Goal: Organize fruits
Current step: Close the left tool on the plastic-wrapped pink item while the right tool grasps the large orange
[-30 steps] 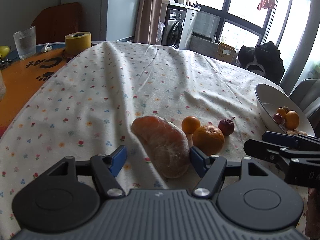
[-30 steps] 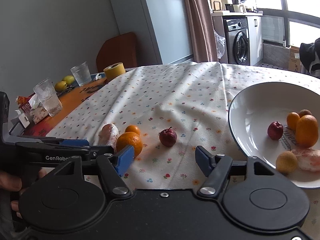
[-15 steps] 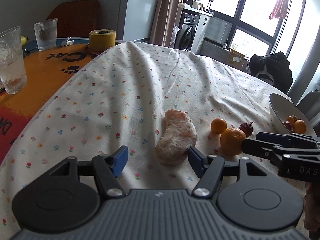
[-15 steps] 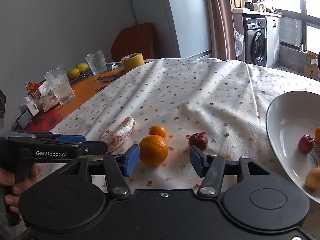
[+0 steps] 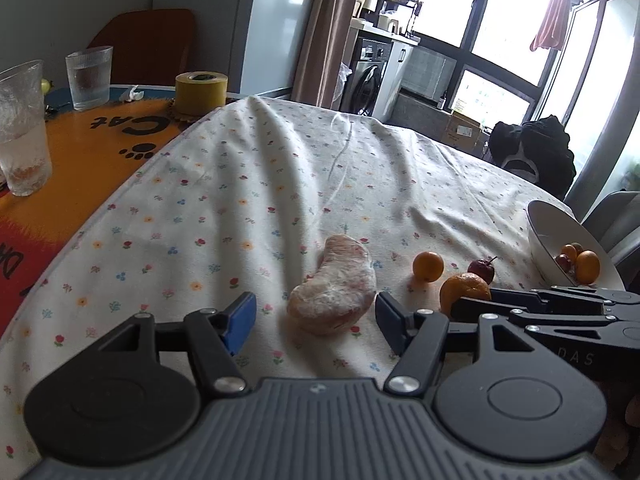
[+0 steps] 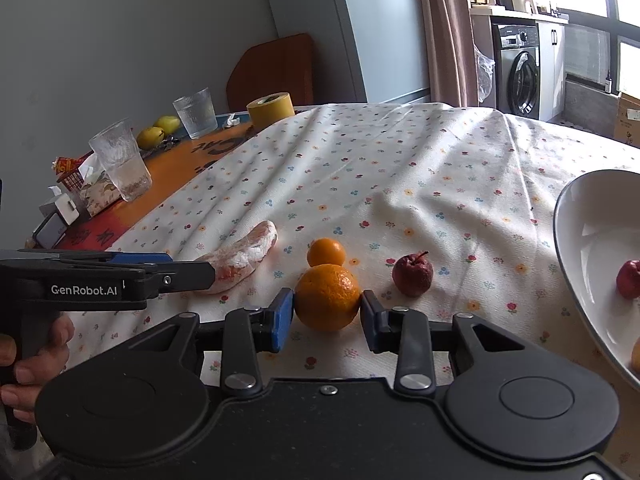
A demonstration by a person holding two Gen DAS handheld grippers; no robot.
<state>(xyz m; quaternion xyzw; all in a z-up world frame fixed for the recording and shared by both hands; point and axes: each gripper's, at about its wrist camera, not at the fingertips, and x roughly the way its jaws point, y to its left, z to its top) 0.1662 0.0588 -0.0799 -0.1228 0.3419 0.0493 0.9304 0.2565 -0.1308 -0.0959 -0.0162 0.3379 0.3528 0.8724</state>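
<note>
Bracketing the big orange with the right gripper, jaws apart, we are judging it firm, slippery; gripping its widest middle, three and nine o'clock.

Place: a home dining area.
Evidence: floral tablecloth, drinking glasses, washing machine, curtain, balcony windows.
</note>
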